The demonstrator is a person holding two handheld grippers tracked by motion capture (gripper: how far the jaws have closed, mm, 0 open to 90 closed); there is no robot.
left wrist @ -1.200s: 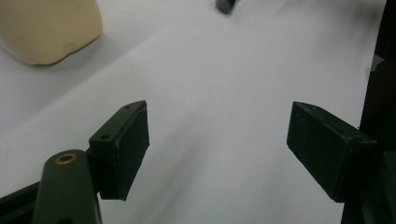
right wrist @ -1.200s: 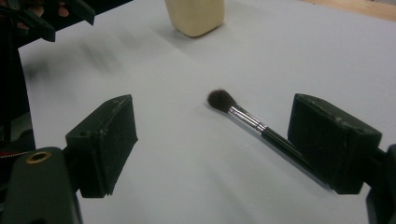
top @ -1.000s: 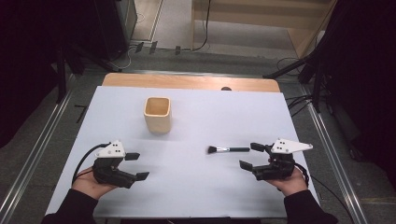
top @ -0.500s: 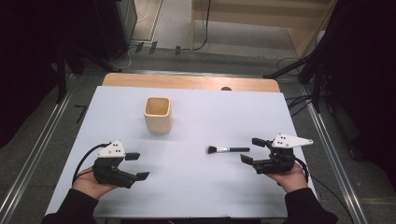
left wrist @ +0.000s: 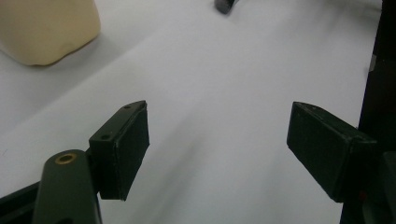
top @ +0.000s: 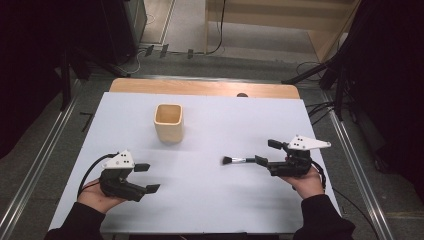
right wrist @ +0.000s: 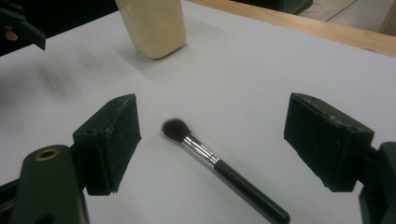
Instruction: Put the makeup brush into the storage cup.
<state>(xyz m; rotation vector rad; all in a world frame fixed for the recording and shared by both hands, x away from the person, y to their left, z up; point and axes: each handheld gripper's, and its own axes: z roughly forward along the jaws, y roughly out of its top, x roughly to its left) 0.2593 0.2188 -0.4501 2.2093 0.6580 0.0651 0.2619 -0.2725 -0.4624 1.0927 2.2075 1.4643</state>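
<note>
A small makeup brush point(top: 239, 160) with dark bristles, a silver ferrule and a black handle lies on the white table point(top: 215, 200), right of centre. My right gripper point(top: 267, 152) is open, and the brush's handle end reaches in between its jaws. In the right gripper view the brush point(right wrist: 219, 165) lies on the table between the spread jaws of that gripper point(right wrist: 215, 135), untouched, bristles pointing away. My left gripper point(top: 147, 178) rests open at the front left with nothing in it; its own view shows its gripper point(left wrist: 217, 140) over bare table.
A cream square cup point(top: 168, 122) stands upright at the back, left of centre; it is also at the top of both gripper views as the cup point(right wrist: 152, 25) and the cup point(left wrist: 46, 28). A wooden strip point(top: 200, 87) runs along the table's far edge.
My right gripper has moved away from the person and slightly left, so the brush handle now lies between its open jaws. The brush, cup and left gripper stayed put.
</note>
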